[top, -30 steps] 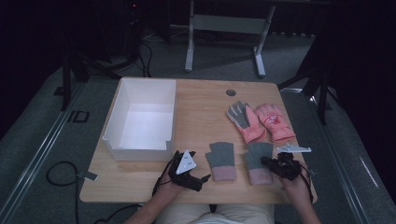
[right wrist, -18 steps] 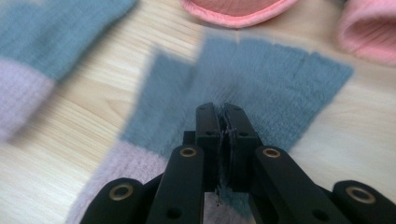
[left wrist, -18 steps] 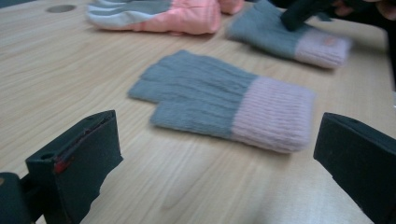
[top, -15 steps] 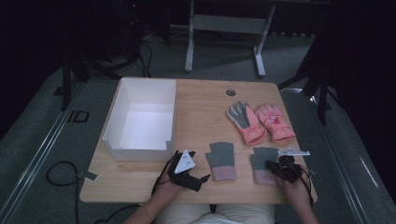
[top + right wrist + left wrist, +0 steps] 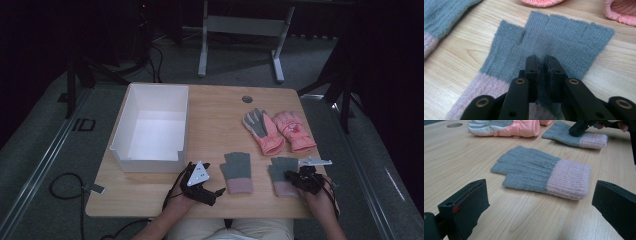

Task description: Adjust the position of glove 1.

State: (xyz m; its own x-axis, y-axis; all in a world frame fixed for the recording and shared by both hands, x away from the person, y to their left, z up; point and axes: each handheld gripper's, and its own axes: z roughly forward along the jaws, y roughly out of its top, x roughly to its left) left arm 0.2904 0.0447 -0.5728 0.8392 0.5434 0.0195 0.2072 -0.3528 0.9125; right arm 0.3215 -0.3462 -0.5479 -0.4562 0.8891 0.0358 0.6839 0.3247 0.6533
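The right glove (image 5: 554, 40), a grey fingerless knit one with a pink cuff, lies flat on the table (image 5: 215, 120) near its front edge, at the right. The right gripper (image 5: 541, 65) sits on top of it, and its jaws pinch a small fold of the grey knit between them. They stand nearly together and have just been opening a little, with the fabric between the pads. In the high view the right gripper (image 5: 296, 179) covers the glove's (image 5: 281, 168) cuff side, held by a hand (image 5: 320, 197) that comes in from the bottom edge.

To its left lies the left glove (image 5: 541, 173), same kind, flat, fingers pointing away from the person, well apart from the first. The left gripper (image 5: 536, 205) rests just beside it on the near side, jaws spread wide with nothing between them. In the high view the left gripper (image 5: 212, 192) lies low on the wood, left of that glove (image 5: 236, 171).

Farther back on the right lie two padded pink gloves (image 5: 277, 131) side by side, touching, one showing a grey palm. A white box (image 5: 120, 135), open at the top, stands on the left half of the table. A round hole (image 5: 247, 99) sits near the table's far edge.
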